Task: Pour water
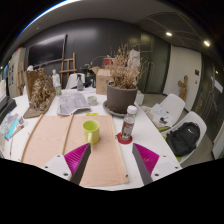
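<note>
Reaching with the claw spread and empty, it could knock over the bottle or cup just ahead.

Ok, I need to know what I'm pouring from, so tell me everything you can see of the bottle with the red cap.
The bottle is small and clear, looks like plastic, with a red cap on top and a reddish band at its base. It stands upright on the white table, just ahead of the tool, beside the right finger's tip, right of the green cup and in front of the potted plant. The open tool is not touching it. Its water level cannot be made out.
</note>
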